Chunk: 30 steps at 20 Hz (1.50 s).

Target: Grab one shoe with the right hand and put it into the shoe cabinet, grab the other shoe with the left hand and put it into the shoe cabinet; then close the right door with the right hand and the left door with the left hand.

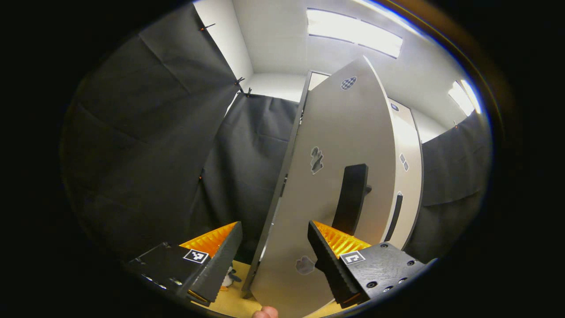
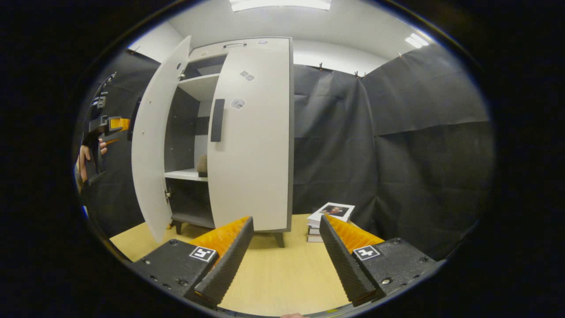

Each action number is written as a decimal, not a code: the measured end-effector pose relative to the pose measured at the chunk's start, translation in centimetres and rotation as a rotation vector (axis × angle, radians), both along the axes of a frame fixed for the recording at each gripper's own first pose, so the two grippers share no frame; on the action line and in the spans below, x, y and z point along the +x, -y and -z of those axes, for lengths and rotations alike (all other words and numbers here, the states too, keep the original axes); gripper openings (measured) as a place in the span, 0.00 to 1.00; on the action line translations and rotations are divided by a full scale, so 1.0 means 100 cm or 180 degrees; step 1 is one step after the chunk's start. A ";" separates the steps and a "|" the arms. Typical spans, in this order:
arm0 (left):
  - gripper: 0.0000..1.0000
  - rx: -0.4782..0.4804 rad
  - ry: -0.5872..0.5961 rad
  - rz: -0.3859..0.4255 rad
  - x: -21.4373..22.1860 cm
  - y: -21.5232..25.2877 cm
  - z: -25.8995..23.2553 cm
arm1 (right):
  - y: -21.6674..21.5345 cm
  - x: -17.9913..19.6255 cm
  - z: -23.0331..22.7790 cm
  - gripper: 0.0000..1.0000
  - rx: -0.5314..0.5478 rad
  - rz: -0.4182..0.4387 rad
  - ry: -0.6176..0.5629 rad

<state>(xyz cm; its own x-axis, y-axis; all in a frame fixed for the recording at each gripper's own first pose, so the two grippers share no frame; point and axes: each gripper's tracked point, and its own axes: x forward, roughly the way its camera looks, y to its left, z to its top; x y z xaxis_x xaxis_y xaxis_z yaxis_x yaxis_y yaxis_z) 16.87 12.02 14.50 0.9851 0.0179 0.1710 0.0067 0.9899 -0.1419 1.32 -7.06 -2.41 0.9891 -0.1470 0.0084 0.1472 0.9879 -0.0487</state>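
Right door [image 2: 251, 141] looks shut, left door [image 1: 335, 176] ajar; a shoe [image 2: 202, 165] sits on the cabinet's middle shelf. Left gripper [image 1: 274, 247] spread, straddling the left door's edge, right gripper [image 2: 286, 247] spread and idle over the floor. Push flat near the handle [image 1: 351, 198], steady swing till flush

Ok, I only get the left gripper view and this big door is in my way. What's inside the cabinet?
Observer: A brownish thing sits on the middle shelf, too hidden to tell if it's a shoe.
Operator: Is anything next to the cabinet?
Observer: A stack of books lies on the wooden surface by its right side.
Operator: What's the other gripper doing?
Observer: The right gripper is open and empty, back from the cabinet.
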 end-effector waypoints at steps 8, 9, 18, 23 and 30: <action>0.93 -0.0005 0.0054 0.0336 0.030 0.055 0.000 | 0.009 -0.008 -0.003 0.98 -0.0030 0.0095 0.0009; 0.93 -0.0021 0.0027 0.0338 0.037 0.060 0.005 | 0.009 -0.009 -0.004 0.98 -0.0029 0.0093 0.0006; 0.93 -0.0053 -0.0066 0.0223 0.050 0.074 0.009 | 0.013 -0.011 -0.008 0.98 -0.0044 0.0140 -0.0009; 0.93 0.0341 -0.0183 0.0096 -0.003 0.074 0.022 | 0.005 -0.008 -0.005 0.98 -0.0011 0.0041 -0.0023; 0.93 0.0543 -0.0400 0.0152 -0.084 0.113 0.077 | -0.023 -0.006 0.001 0.96 0.0010 -0.0138 -0.0050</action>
